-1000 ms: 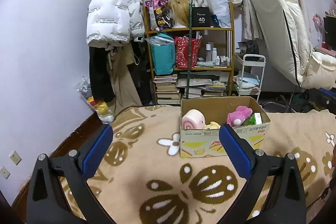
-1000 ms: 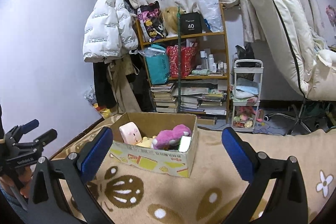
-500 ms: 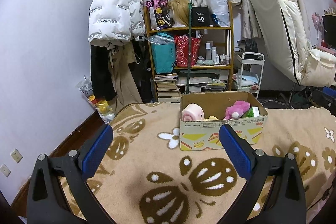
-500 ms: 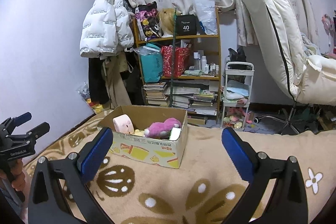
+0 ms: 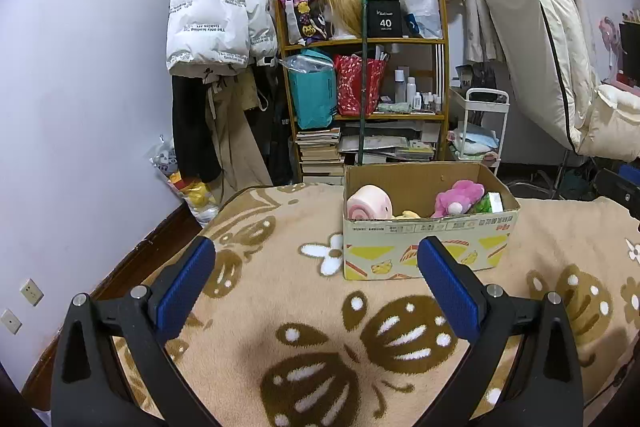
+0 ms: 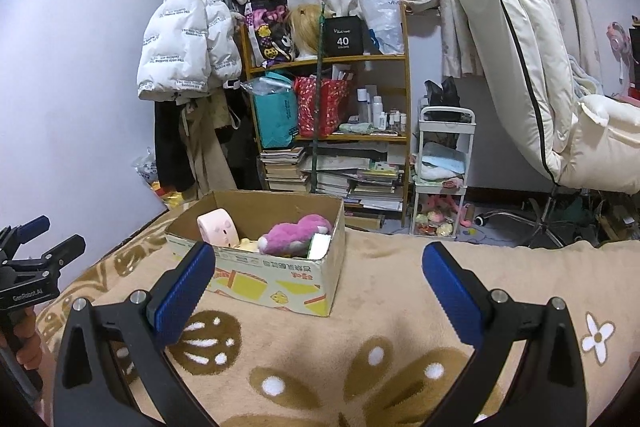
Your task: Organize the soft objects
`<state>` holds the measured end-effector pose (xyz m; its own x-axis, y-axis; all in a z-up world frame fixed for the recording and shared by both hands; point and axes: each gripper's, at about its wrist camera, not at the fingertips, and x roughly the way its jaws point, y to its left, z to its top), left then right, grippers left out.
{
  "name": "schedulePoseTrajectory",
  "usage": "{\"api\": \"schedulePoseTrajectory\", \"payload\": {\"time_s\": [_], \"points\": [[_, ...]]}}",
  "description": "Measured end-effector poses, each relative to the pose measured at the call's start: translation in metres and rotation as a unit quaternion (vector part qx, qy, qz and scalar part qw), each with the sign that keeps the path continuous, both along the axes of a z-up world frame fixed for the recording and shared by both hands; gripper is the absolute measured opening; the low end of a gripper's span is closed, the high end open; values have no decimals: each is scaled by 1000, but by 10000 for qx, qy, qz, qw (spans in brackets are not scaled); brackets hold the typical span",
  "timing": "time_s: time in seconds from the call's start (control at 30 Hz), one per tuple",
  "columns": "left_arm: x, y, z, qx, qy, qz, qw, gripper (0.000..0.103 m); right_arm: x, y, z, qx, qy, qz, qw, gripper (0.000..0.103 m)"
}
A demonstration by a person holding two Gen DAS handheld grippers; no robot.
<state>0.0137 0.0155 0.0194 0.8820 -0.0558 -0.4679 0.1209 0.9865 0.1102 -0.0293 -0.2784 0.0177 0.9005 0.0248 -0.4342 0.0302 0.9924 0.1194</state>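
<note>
Item: cardboard box, open-topped, brown inside, its outer wall printed with yellow and red pictures and a line of characters. It stood on a beige blanket patterned with brown leaves and white flowers.

Contents: a pink roll-shaped plush with a small face, at the box's left end; a magenta plush toy lying toward the right end; a pale yellow soft item between the two, mostly hidden; a green and white item tucked in the right corner, its kind unclear.

Left gripper: jaws spread wide, blue pads bare, nothing held. The box lay ahead of the jaws and toward the right one, well apart from both.

Right gripper: jaws likewise spread wide and unloaded. In this view the box sat ahead of the left jaw, the pink plush and magenta toy showing over its rim. The left gripper's handle showed at the far left edge.

Change from a second before: in the left view the box appeared slightly farther ahead of the jaws, with more blanket before it; in the right view it appeared lower and farther off. Both pairs of jaws were as wide open as then, and the contents lay as they had.
</note>
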Motion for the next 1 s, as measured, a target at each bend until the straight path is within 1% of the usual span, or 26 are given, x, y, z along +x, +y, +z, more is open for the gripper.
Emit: {"api": "schedulePoseTrajectory", "payload": {"time_s": [1.0], "points": [[1, -2, -3, 56, -19, 32, 10000, 100, 3, -12, -2, -33, -16, -153, 9999, 103]]}}
